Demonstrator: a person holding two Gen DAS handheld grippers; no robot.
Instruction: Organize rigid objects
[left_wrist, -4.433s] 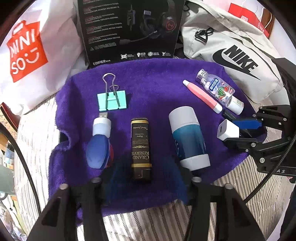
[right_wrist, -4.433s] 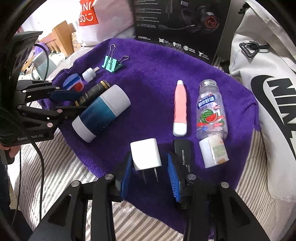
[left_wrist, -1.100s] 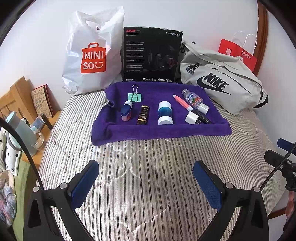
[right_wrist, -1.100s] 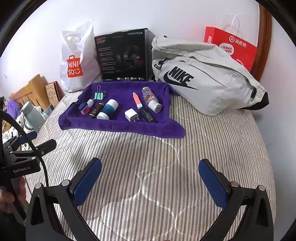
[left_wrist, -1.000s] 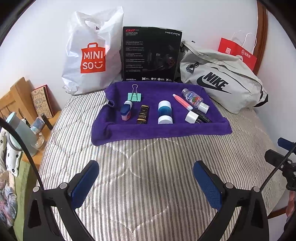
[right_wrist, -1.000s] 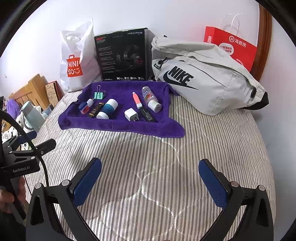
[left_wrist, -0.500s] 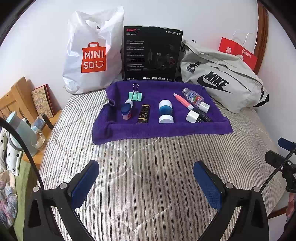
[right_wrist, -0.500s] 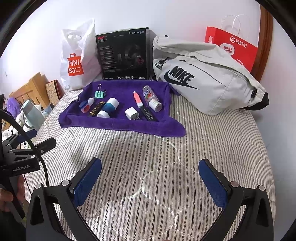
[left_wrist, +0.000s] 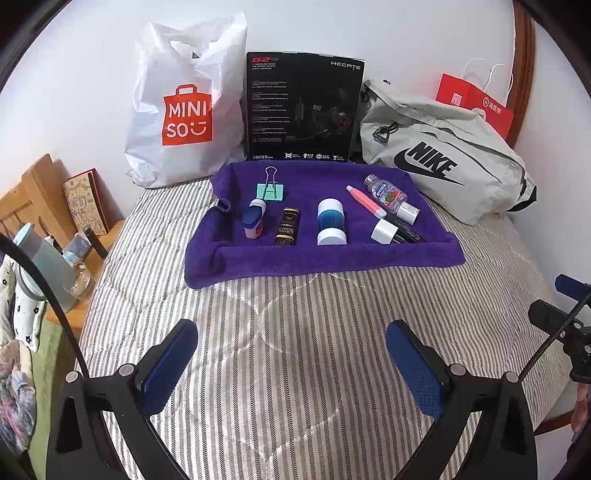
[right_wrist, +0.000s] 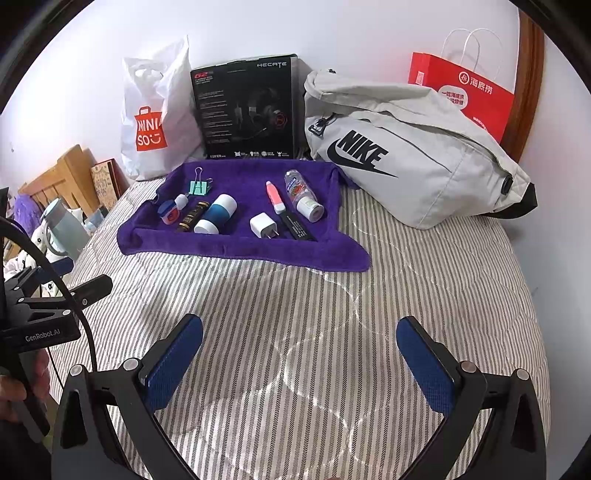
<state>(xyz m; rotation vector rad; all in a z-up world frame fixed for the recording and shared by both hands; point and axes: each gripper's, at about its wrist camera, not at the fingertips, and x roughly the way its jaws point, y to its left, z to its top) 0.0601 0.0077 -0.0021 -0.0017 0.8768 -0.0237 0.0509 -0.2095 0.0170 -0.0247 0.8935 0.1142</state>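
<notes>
both claws are seen spread wide and empty: the left claw (left_wrist: 291, 360) and the right claw (right_wrist: 299, 356) are held low over the striped bedcover (left_wrist: 295, 314), well apart from the goods. nothing is gripped.

farther off, a purple towel (left_wrist: 317, 258) is laid on the bed, and the small items are found on it in a rough row. from left to right: a mint clip (left_wrist: 270, 190), a blue and pink tube (left_wrist: 253, 221), a dark box (left_wrist: 288, 226), a blue and white can (left_wrist: 331, 221), a white plug (left_wrist: 384, 230), a pink pen (left_wrist: 365, 201) and a clear bottle (left_wrist: 389, 197). a black stick (left_wrist: 408, 230) lies just beside the plug.

all are judged light and stiff. the can and bottle are round and likely to roll or slip, so a hold across the middle of the body is advised. the plug is best taken by its flat sides, clear of the prongs (right_wrist: 272, 233). the towel is soft and may bunch under a low approach.

against the far wall a white bag (left_wrist: 181, 110), a black carton (left_wrist: 303, 107) and a grey satchel (left_wrist: 443, 158) are noted.
</notes>
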